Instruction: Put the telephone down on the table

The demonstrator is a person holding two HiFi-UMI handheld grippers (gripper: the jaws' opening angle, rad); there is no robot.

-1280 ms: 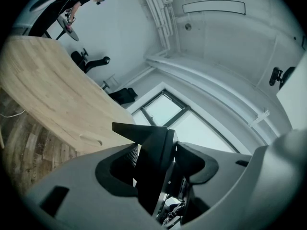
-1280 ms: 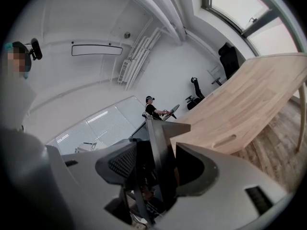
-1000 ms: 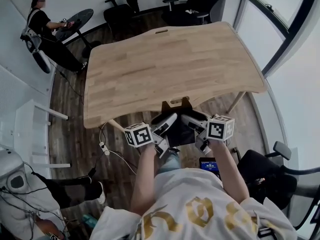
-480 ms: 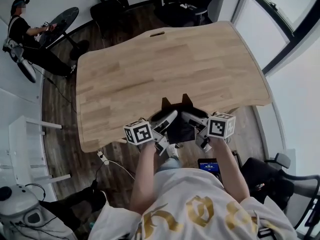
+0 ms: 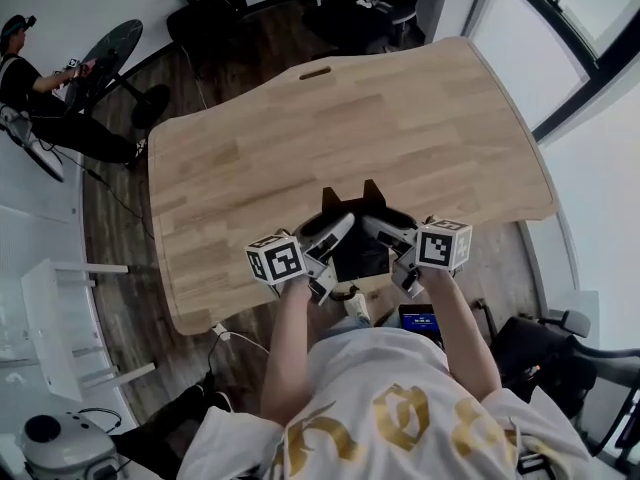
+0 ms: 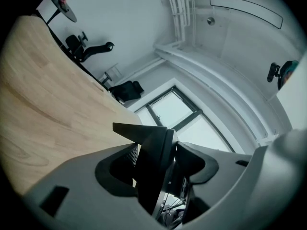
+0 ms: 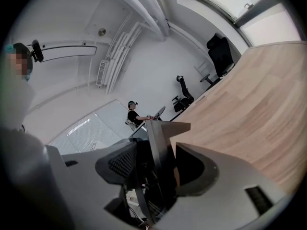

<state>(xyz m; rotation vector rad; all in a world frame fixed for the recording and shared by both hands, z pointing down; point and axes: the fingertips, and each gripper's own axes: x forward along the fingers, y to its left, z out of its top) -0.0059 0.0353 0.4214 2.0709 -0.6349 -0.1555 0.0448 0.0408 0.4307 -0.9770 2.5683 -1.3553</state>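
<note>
A black telephone point(image 5: 357, 243), a flat dark body with two pointed corners at its far end, hangs between my two grippers just over the near edge of the wooden table point(image 5: 300, 128). My left gripper point(image 5: 330, 236) is shut on its left side and my right gripper point(image 5: 385, 232) on its right side. In the left gripper view the telephone's thin black edge point(image 6: 152, 150) sits clamped between the grey jaws of the left gripper point(image 6: 160, 164). The right gripper view shows the same edge point(image 7: 160, 147) in the right gripper point(image 7: 156, 169). The telephone's underside is hidden.
Black office chairs point(image 5: 205, 13) stand beyond the table's far edge. A person sits at a small round table point(image 5: 105, 53) at the far left. Windows point(image 5: 560, 38) run along the right. A lit screen point(image 5: 418, 317) shows below the table edge, and a white machine point(image 5: 60, 450) stands at the lower left.
Both grippers have carried the telephone forward, from in front of the table's near edge to over it. The grip on it looks unchanged.
</note>
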